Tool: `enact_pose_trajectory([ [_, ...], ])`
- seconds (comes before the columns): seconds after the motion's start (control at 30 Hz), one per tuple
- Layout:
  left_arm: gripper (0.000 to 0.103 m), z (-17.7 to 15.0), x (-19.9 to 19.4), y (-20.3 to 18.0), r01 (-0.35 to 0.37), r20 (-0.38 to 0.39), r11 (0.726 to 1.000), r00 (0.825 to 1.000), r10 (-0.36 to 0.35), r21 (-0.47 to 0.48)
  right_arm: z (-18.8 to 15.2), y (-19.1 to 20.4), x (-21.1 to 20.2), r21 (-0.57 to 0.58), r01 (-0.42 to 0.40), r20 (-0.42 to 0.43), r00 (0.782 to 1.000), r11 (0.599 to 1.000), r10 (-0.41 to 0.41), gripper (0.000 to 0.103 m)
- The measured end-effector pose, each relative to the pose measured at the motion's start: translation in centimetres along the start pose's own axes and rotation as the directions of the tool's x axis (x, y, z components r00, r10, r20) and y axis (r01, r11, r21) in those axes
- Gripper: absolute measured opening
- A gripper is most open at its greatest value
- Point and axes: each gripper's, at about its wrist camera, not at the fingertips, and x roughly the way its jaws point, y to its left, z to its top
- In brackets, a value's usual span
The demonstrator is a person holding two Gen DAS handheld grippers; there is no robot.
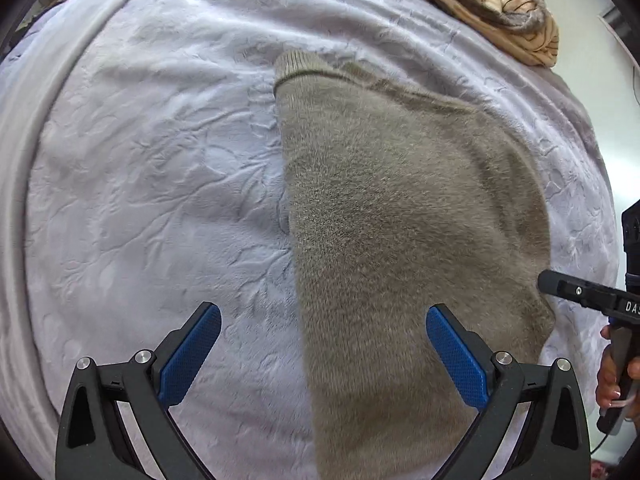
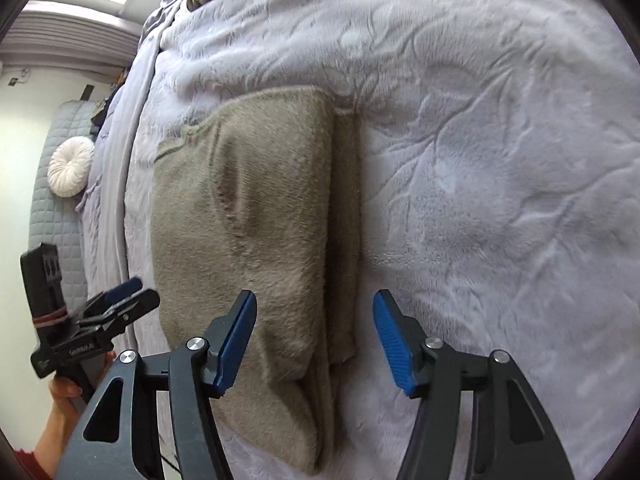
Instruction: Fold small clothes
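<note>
sweater [image 1: 400, 208] lies folded on the bed [image 1: 160, 180], under both grippers; left gripper [image 1: 324, 356] fingers and right gripper [image 2: 316, 336] fingers stand apart, holding nothing. round white cushion [image 2: 71, 167] far left.

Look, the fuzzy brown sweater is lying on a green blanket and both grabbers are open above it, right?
Not green: the blanket is pale lavender-grey, as the right wrist view shows. The brown sweater does lie on it, with the left gripper and right gripper open above.

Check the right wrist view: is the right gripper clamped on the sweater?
No: the right gripper stands open above the sweater, both blue pads clear of the fabric.
</note>
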Motion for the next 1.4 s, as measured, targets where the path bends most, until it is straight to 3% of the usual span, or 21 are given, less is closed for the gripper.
enact_pose_trajectory([
  [0.07, 0.103, 0.1, 0.6, 0.0, -0.004, -0.004, 1.0, 1.0, 0.004, -0.002, 0.3, -0.6, 0.8, -0.002, -0.024, -0.024, 0.999, 1.0, 0.024, 0.064],
  [0.33, 0.103, 0.5, 1.7, 0.6, 0.092, -0.008, 0.995, 0.996, -0.092, -0.026, 1.5, -2.2, 2.5, -0.003, -0.149, -0.058, 0.987, 0.989, 0.148, 0.065],
  [0.6, 0.103, 1.4, 3.4, -0.8, 0.204, -0.022, 0.979, 0.979, -0.204, -0.003, 2.6, 0.6, 5.3, -0.073, -0.22, -0.117, 0.971, 0.973, 0.211, 0.067],
  [0.8, 0.103, 2.4, 4.6, -2.6, 0.195, -0.023, 0.981, 0.981, -0.195, 0.001, 3.2, 1.2, 7.3, -0.028, -0.257, -0.103, 0.962, 0.966, 0.253, 0.068],
  [0.87, 0.096, 2.0, 4.1, -2.5, 0.2, -0.009, 0.98, 0.98, -0.2, -0.01, 3.2, 1.0, 7.4, 0.013, -0.265, -0.093, 0.96, 0.964, 0.265, 0.065],
  [0.93, 0.072, 1.6, 3.2, -2.1, 0.211, 0.01, 0.977, 0.977, -0.211, -0.015, 3.1, 0.9, 7.2, 0.047, -0.277, -0.099, 0.955, 0.96, 0.28, 0.041],
  [1.03, 0.046, 1.5, 1.7, -1.5, 0.251, 0.028, 0.968, 0.968, -0.25, -0.021, 2.8, 1.2, 6.2, 0.077, -0.342, -0.08, 0.934, 0.937, 0.347, 0.036],
  [1.13, 0.043, 1.3, 0.1, -0.9, 0.296, 0.038, 0.955, 0.955, -0.296, -0.024, 2.4, 2.0, 5.4, 0.095, -0.4, -0.066, 0.911, 0.912, 0.407, 0.036],
  [1.4, 0.043, -0.8, -5.9, -0.2, 0.311, 0.088, 0.95, 0.946, -0.313, 0.029, 0.6, 5.1, 2.8, 0.12, -0.496, -0.05, 0.862, 0.86, 0.505, 0.036],
])
